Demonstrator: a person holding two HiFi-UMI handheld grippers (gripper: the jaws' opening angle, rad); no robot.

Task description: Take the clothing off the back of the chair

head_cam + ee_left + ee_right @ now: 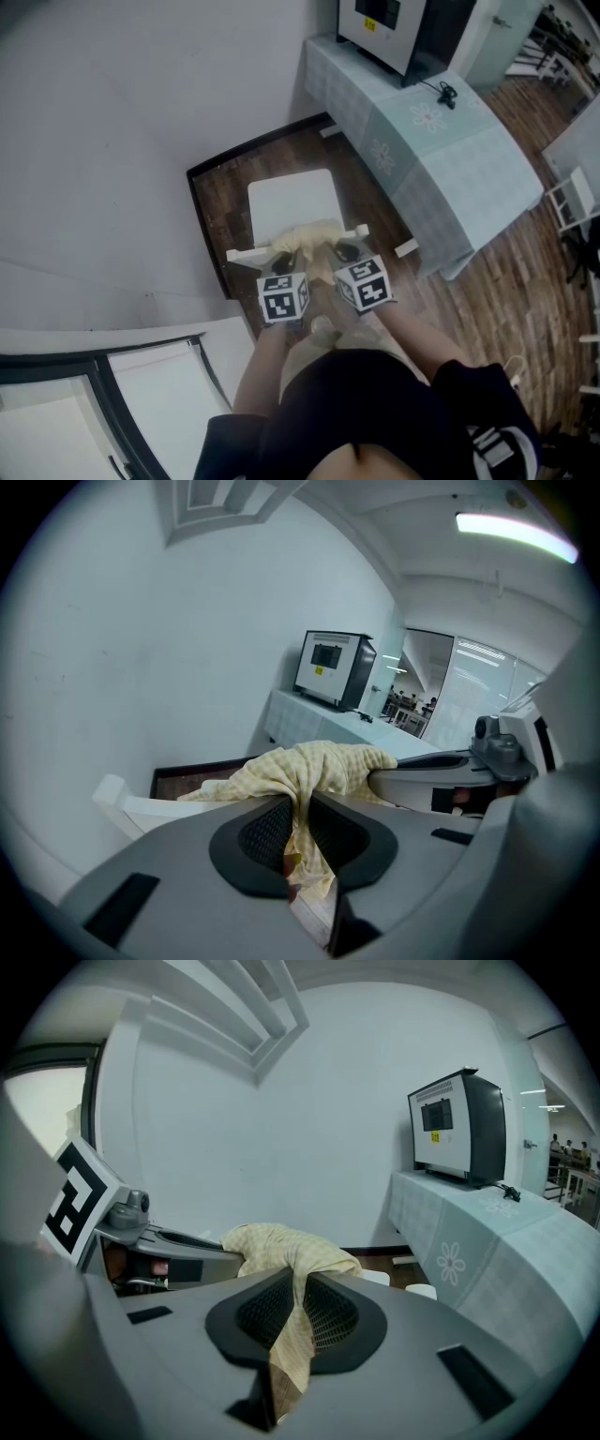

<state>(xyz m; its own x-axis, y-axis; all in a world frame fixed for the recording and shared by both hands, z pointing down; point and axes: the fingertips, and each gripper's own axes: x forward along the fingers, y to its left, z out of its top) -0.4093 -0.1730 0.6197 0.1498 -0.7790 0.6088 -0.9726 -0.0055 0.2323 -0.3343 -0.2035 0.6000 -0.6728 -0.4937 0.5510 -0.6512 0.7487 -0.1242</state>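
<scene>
A pale yellow checked fabric garment point(314, 236) was bunched over the top rail of a white chair point(292, 202), which stood on a dark wooden floor point(506, 281) close to a plain white wall point(141, 112). The left gripper point(298, 810) had its jaws pressed nearly together on a fold of the garment, with the cloth running up between the dark ribbed pads point(267, 832) and a loose end hanging below them. The right gripper point(298, 1312) gripped the cloth the same way, its jaws narrow around a strip that trailed down past the pads. Seen from the head view, both grippers sat side by side at the rail (their marker cubes nearly touching), each pointing forward and downward. To the right of the chair stood a long worktop point(441, 159) under a pale green cloth with flower prints, carrying a boxy white and black appliance point(394, 28) at its far end.
</scene>
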